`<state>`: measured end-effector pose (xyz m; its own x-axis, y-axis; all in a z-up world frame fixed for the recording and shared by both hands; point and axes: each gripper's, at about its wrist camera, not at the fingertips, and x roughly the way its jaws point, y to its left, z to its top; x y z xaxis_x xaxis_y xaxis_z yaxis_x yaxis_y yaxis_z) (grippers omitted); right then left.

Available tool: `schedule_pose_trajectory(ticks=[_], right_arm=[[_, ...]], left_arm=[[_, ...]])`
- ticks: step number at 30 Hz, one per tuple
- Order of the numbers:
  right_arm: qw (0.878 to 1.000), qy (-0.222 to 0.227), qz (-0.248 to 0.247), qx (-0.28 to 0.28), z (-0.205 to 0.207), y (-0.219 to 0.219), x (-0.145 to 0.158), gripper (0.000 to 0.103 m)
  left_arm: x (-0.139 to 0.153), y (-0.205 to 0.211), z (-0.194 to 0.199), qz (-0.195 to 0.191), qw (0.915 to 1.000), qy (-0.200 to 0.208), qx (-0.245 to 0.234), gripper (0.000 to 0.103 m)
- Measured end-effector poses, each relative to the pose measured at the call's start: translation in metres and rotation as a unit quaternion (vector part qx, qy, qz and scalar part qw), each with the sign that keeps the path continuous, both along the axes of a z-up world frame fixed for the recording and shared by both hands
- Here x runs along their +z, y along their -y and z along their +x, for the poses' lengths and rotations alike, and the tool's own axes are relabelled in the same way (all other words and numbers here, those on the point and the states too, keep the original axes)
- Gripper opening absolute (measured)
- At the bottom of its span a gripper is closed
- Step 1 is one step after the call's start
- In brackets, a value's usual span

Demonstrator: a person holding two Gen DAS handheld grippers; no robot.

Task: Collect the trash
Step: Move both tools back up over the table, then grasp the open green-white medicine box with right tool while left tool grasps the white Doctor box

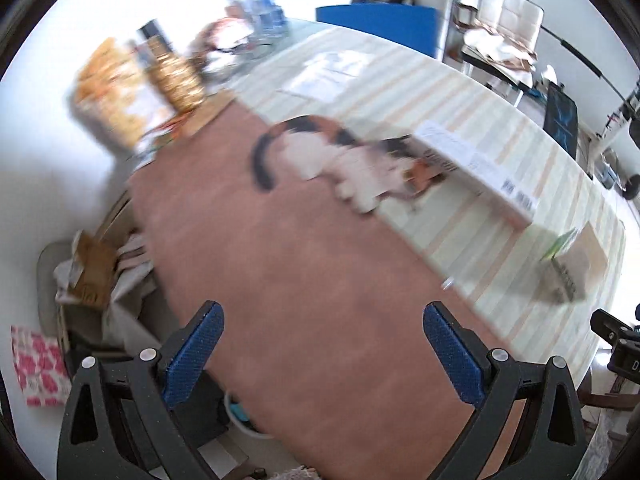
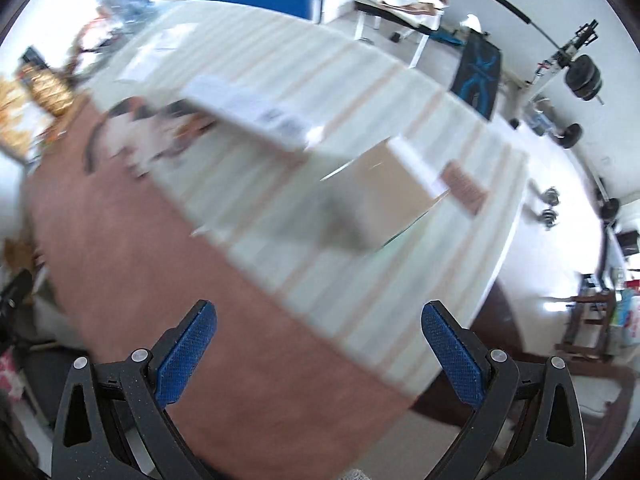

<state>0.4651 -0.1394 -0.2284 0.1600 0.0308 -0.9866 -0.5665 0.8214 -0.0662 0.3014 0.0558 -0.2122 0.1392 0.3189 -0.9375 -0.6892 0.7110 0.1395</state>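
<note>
We are holding both claws, left point(image 1: 320, 356) and right point(image 2: 320, 356), spread and empty; blur perhaps risks knocking the box point(image 2: 376, 196) off the worktop point(image 2: 160, 264).

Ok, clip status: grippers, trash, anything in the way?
Left gripper open, empty. Right gripper open, empty. Long white box and small cardboard box lie untouched on striped cloth. Cat beside long box.

A lived-in home room, part dining area, part exercise corner. A long table point(image 1: 304, 280) with a striped cloth point(image 1: 500, 184) fills the middle, and a calico cat point(image 1: 332, 156) stands on it. At its far left sit snack packets point(image 1: 116, 96) and water bottles point(image 1: 260, 8). On the far right are a barbell point(image 2: 576, 72), dumbbells point(image 2: 550, 206) and white chairs point(image 1: 508, 12).
</note>
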Motion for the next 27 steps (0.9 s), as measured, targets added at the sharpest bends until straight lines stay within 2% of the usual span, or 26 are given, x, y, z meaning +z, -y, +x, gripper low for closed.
schedule_pose_trajectory(ticks=[2,6,8,11,15,19,23,27], right_arm=[[1.0,0.002,-0.019,0.001,0.032,0.007,-0.005,0.103],[0.996,-0.009,-0.077,0.047,0.093,-0.001,-0.031,0.103],[0.993,-0.027,-0.091,0.068,0.112,-0.005,-0.045,0.103],[0.985,-0.08,-0.099,0.118,0.125,-0.019,-0.072,0.103],[0.976,-0.123,-0.102,0.147,0.12,-0.032,-0.098,0.103],[0.972,-0.11,-0.131,0.159,0.116,-0.04,-0.119,0.103],[0.975,-0.096,-0.139,0.142,0.117,-0.039,-0.134,0.101],[0.983,-0.098,-0.108,0.115,0.125,-0.032,-0.131,0.093]], left_arm=[[-0.007,-0.001,0.036,-0.01,0.9999,-0.004,-0.004,0.102],[-0.026,0.001,0.096,-0.028,0.9993,-0.022,-0.013,0.102],[-0.034,0.003,0.115,-0.034,0.9988,-0.029,-0.018,0.102],[-0.046,0.004,0.136,-0.04,0.998,-0.044,-0.023,0.102],[-0.06,0.004,0.151,-0.041,0.9967,-0.064,-0.03,0.102],[-0.077,-0.003,0.152,-0.028,0.9952,-0.092,-0.019,0.102],[-0.092,-0.01,0.148,-0.013,0.9923,-0.123,-0.009,0.102],[-0.097,-0.017,0.148,-0.019,0.9919,-0.126,0.0,0.102]])
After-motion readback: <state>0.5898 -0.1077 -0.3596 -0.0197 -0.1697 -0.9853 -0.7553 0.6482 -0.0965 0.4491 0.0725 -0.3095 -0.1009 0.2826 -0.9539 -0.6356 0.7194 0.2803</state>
